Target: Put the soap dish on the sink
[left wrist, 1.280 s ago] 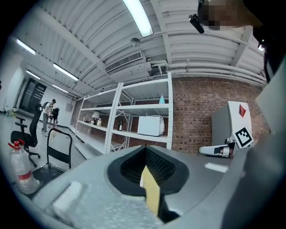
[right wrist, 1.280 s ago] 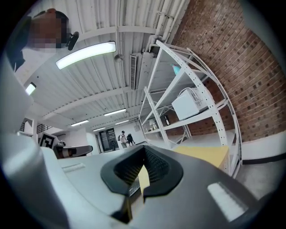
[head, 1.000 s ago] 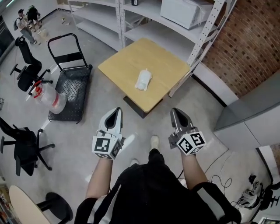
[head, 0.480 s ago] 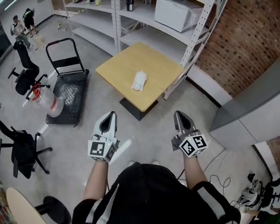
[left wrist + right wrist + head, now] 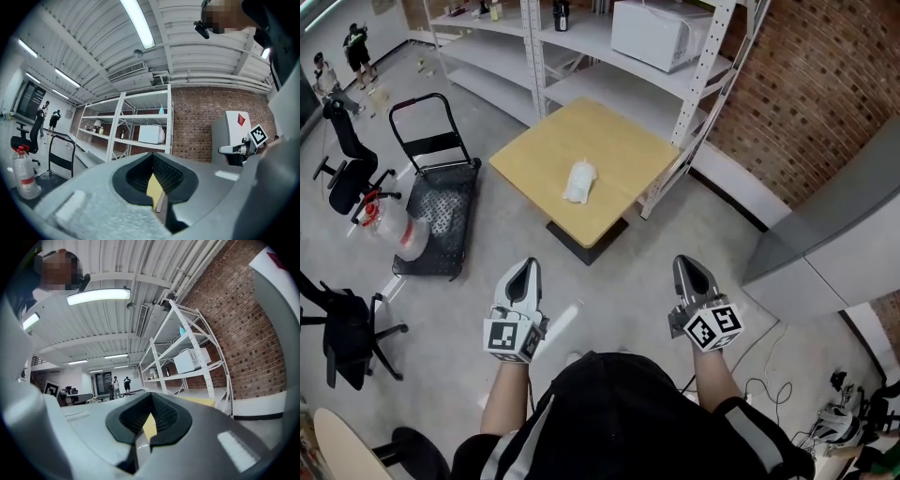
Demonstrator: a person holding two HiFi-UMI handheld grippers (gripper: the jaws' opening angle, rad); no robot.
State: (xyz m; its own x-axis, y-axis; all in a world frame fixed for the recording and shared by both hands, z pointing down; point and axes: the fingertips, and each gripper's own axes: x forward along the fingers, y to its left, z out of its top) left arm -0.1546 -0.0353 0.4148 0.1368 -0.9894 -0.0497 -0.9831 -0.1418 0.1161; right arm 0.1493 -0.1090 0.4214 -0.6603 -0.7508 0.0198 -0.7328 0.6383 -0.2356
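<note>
A small white object, too small to identify, lies on a square wooden table at the middle of the head view. No sink shows in any view. My left gripper and right gripper are held level over the grey floor, well short of the table, both pointing toward it. Each is shut with nothing between its jaws. In the left gripper view the left gripper has its jaws meeting at the tip, with the table's yellow edge seen through the hollow. The right gripper looks the same in its own view.
White metal shelving with a microwave stands behind the table against a brick wall. A black platform cart, office chairs and a large plastic bottle are at the left. A grey cabinet and floor cables are at the right.
The table and shelves have slid up and to the left in the head view and look farther off. Both grippers sit lower in the picture and stay shut.
</note>
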